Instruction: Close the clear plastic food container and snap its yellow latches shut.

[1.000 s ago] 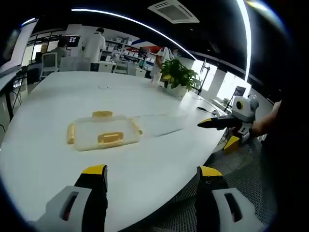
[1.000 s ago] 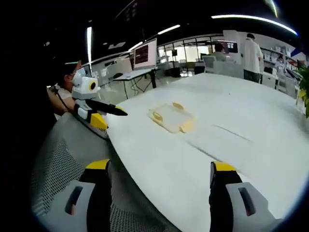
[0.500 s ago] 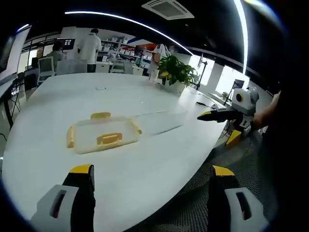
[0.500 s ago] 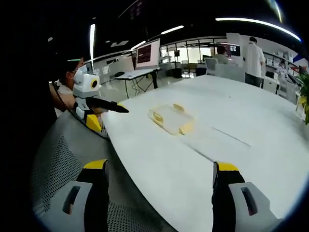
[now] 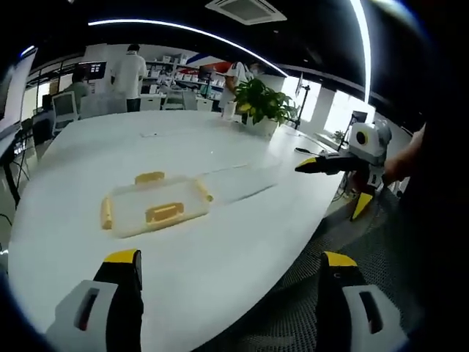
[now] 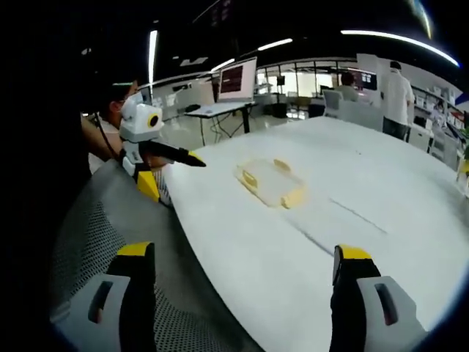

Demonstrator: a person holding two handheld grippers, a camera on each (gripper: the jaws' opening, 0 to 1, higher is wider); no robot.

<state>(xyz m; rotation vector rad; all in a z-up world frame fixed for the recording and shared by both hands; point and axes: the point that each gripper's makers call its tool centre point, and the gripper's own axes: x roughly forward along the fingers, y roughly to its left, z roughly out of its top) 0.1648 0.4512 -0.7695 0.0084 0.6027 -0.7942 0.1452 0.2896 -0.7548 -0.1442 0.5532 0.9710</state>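
Note:
A clear plastic food container [image 5: 154, 207] [image 6: 270, 182] with yellow latches [image 5: 164, 213] lies on the white table [image 5: 220, 242], and its clear lid [image 5: 238, 185] rests flat beside it. In the left gripper view my left gripper [image 5: 231, 293] stands open at the table's near edge, short of the container. In the right gripper view my right gripper [image 6: 245, 286] is open too, off the table's edge with nothing between its jaws. Each gripper appears in the other's view: the right one [image 5: 322, 164] and the left one [image 6: 179, 155], both held beyond the table's rim.
A potted green plant [image 5: 262, 110] stands at the far side of the table. A grey mesh chair back [image 6: 110, 242] lies below the right gripper. People, desks and a monitor [image 6: 238, 79] fill the room behind.
Both cameras have drawn back a little and shifted; each view's own jaws now stand wider apart than one second ago. The container and lid have not moved.

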